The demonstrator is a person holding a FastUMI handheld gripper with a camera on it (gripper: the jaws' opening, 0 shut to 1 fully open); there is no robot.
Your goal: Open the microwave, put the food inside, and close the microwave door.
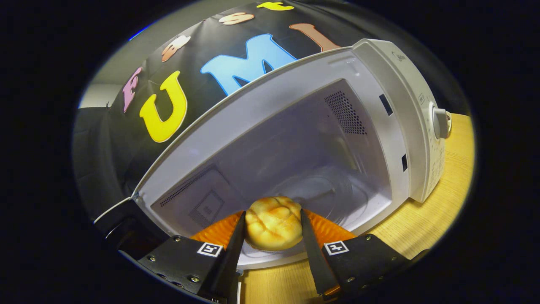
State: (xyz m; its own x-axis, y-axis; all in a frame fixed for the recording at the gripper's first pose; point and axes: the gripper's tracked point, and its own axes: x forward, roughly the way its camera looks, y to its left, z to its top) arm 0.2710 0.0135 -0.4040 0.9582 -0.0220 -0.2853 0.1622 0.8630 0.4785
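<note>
We have the gripper (273, 226) closed on the round golden bun with a cracked crust (274, 228), one finger pressing each flank. The bun hangs at the mouth of the white microwave oven (295, 139), its door already swung open, just short of the clear glass turntable (329, 194) beyond the fingers. We judge the bun light and soft, easily dented, so hold its widest sides and squeeze gently

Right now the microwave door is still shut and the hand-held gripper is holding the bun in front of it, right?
Not quite: the gripper view shows the microwave door open, with the white cavity exposed. The rest stands: the hand-held gripper holds the bun between both fingers, at the cavity's opening.
</note>
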